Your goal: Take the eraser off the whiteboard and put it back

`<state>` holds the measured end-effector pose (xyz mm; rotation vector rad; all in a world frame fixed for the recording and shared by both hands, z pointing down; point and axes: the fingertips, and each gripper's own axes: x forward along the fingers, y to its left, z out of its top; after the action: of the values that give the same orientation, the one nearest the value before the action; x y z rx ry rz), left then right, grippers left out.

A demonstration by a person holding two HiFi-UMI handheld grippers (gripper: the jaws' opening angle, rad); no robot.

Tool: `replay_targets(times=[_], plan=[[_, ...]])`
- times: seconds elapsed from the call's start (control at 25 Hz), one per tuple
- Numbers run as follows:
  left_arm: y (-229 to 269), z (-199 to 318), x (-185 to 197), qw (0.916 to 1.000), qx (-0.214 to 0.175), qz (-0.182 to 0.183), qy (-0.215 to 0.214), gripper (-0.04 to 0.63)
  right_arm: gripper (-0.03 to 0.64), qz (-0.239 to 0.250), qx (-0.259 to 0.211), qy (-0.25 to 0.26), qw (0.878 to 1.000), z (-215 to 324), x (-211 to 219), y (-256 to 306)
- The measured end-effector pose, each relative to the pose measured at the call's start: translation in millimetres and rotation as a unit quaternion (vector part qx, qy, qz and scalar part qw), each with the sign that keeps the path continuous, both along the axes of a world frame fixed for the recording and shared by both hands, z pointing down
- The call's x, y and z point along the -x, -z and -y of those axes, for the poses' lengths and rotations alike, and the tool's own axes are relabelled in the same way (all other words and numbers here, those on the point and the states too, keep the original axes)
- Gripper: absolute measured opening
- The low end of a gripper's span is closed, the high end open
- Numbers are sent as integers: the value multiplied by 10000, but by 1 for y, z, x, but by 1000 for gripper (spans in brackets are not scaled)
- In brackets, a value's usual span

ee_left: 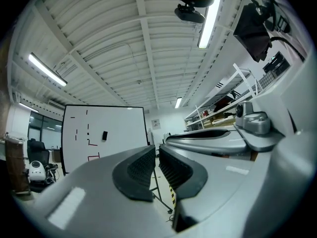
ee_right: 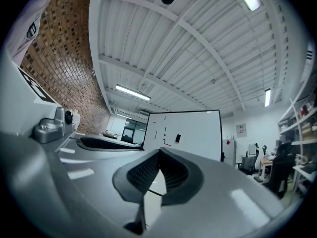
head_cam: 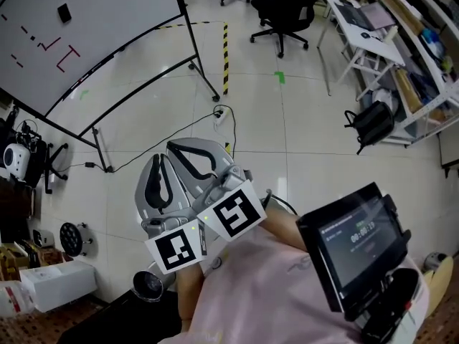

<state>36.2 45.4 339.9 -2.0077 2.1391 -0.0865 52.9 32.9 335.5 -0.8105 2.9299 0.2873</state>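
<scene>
Both grippers are held low, side by side, close to the person's pink top (head_cam: 244,292). The left gripper (ee_left: 156,150) is seen with its jaws pressed together. Only a thin slit is left between the black pads, and nothing is held there. The right gripper (ee_right: 159,151) is pressed together too. Its pads meet at the tips, and nothing is pinched in it. In the head view, one marker cube (head_cam: 176,248) is seen right beside a second marker cube (head_cam: 237,212), just above the pink top.

The eraser (head_cam: 64,13) is found on the whiteboard (head_cam: 122,20), well apart from both grippers. It is seen as a small black block stuck flat to the white face. Red lines (head_cam: 64,56) and a few short dark marks are drawn on the whiteboard below the eraser. The whiteboard is held up on a dark stand (head_cam: 204,77) that rests on the pale tiled floor (head_cam: 287,142).

In both gripper views, the whiteboard is seen far off past the jaw tips, with the eraser as a dark spot on it.

A white power strip (head_cam: 221,115) is laid on the floor near the stand. A black office chair (head_cam: 283,9) is seen farther back. A black screen (head_cam: 355,242) is seen at the person's right side.
</scene>
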Motion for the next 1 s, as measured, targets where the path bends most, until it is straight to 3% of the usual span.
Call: replay_targets(times=[0.64, 1.0], plan=[[-5, 7, -2, 9999, 93, 43, 115, 5, -8, 154, 123, 205, 9996, 7, -2, -5], [0, 40, -46, 9997, 132, 189, 123, 5, -8, 283, 100, 174, 9994, 41, -46, 2]])
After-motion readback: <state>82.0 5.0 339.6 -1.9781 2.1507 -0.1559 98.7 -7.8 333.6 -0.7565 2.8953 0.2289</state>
